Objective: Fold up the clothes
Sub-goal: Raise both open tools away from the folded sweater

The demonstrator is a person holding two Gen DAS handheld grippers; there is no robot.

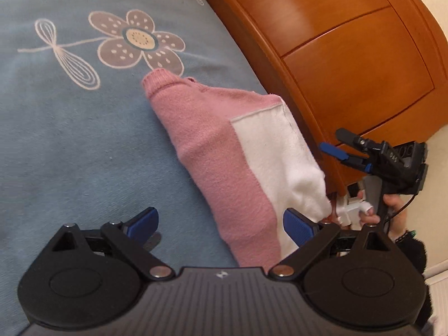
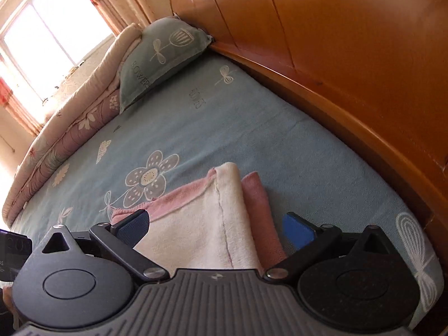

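Nearest my left lens is the left gripper, its jaws spread wide with nothing between the pads. Going by size from there: the bed carries everything, its blue flowered sheet running to the wooden bed frame along the far edge. On it, close to that frame-side edge, lies the pink and white sweater, gathered into a long narrow bundle with a ribbed pink cuff or hem pointing toward the printed flower and the white panel toward the frame.

From the left view, the near end of the bundle runs down between my open jaws, the right pad just beside the white panel; I cannot tell whether it touches. The right gripper is likewise wide open and holding nothing, and in its own view the white panel and a pink roll lie between and just ahead of its pads. The left view shows it held off the bed's edge by the person's hand.

My judgement: the garment is partly or fully folded. This would fit a fold just laid down and released, or a bundle about to be pinched for another fold. Either way, any further grasp calls for closing on all layers at an end so the stack doesn't slide apart.
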